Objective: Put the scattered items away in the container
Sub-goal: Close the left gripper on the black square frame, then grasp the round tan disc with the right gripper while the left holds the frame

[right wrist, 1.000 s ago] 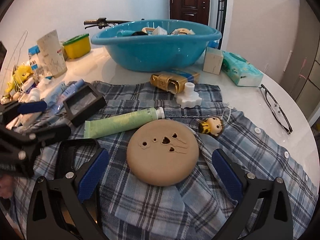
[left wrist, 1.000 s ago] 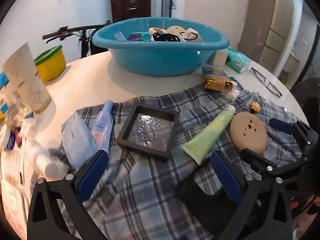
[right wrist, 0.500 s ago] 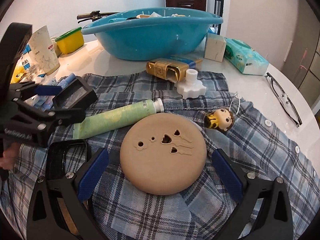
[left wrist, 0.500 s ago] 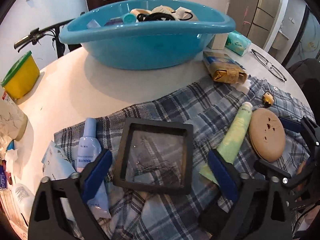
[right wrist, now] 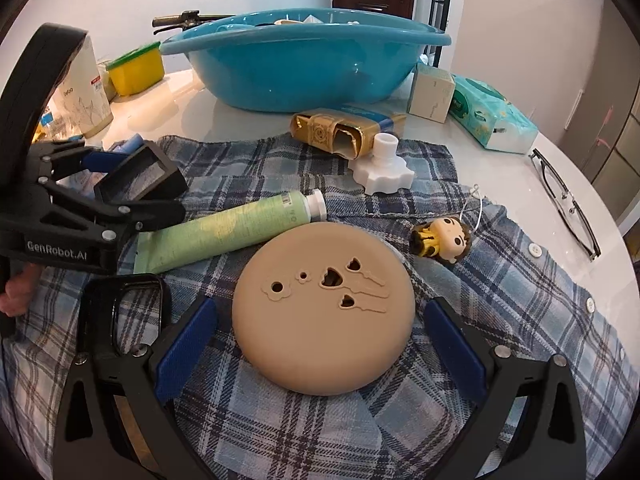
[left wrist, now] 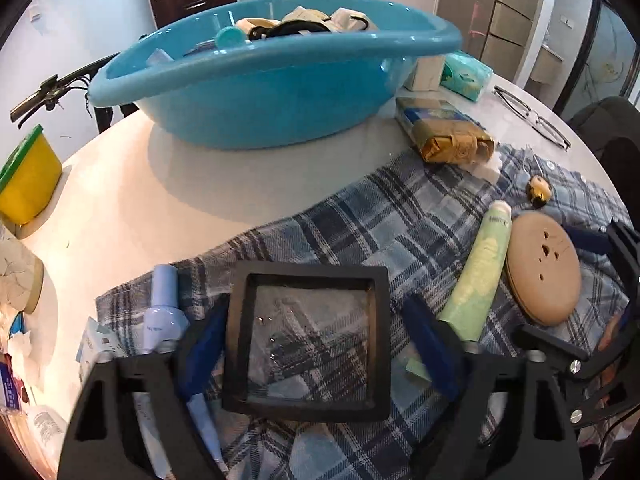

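Observation:
A black square frame box [left wrist: 308,270] lies on a plaid shirt [left wrist: 400,220]. My left gripper [left wrist: 316,344] straddles it and its jaws are closing; the blue pads sit right beside its two sides, with a sliver of gap at the right one. My right gripper [right wrist: 320,340] stands open around a tan round disc [right wrist: 324,320], its pads clear of the rim. A green tube [right wrist: 224,228] lies between the two grippers. The blue basin [right wrist: 304,36] stands at the back with several items in it.
On the shirt lie a small figurine [right wrist: 444,236], a white knob [right wrist: 382,168], a gold box [right wrist: 332,132] and a pale blue bottle [left wrist: 162,308]. Glasses [right wrist: 568,200] and a tissue pack [right wrist: 488,120] lie at the right, a yellow tub [left wrist: 24,176] at the left.
My left gripper has come forward and down over the black frame box, and its jaws have narrowed around it. The right gripper has edged a little closer to the tan disc.

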`<state>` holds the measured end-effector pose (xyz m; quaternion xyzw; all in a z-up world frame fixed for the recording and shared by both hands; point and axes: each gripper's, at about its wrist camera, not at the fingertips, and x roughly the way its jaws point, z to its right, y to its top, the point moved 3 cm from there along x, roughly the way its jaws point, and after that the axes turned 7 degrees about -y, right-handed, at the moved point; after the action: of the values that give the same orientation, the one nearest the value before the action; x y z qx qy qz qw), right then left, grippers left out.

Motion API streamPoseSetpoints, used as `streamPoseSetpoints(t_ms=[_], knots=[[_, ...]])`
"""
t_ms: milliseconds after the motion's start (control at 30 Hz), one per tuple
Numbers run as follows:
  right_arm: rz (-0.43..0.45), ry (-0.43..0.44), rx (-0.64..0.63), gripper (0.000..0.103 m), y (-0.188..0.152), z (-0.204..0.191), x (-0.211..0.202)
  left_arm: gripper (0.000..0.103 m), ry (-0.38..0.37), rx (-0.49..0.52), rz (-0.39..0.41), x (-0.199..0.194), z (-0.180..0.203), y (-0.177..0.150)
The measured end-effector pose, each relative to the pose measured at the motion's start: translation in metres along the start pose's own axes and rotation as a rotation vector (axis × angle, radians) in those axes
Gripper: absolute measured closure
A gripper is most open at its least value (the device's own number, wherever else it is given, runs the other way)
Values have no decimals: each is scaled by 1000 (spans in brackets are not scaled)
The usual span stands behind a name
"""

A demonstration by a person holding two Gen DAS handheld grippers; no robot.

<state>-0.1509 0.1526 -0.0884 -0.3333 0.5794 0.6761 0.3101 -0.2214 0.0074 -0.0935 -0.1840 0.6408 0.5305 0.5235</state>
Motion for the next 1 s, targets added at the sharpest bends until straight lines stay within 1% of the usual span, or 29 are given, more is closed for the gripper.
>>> streamPoseSetpoints(t_ms=[33,67,100,200,367,567,667,767,900,1000], knots=[[0,0,0,0,0,0,0,31,-4,-3,-5,-2,1,1],[0,-1,0,0,0,0,0,31,1,8,-9,-3,2,1],[0,-2,-1,0,0,0,0,31,10,17,-12,-2,4,1],[-1,-3,-1,0,0,0,0,31,26,26,12,-4,7,-2],[-1,-4,-2,0,0,0,0,31,15,1,83,-18,9,0],[-1,-3,-2,0,0,0,0,31,25,10,112,-37,16,4],[0,-3,-2,0,-1,1,0,31,23,-20,137,-49,15,0],[0,-2,-3,0,-1,1,0,31,80,-57,158,-60,13,-5],[0,-2,-3,0,0,1,0,31,70,-91,199,-79,12,-4],[0,-2,-3,0,0,1,0,31,81,-104,241,-94,9,1]])
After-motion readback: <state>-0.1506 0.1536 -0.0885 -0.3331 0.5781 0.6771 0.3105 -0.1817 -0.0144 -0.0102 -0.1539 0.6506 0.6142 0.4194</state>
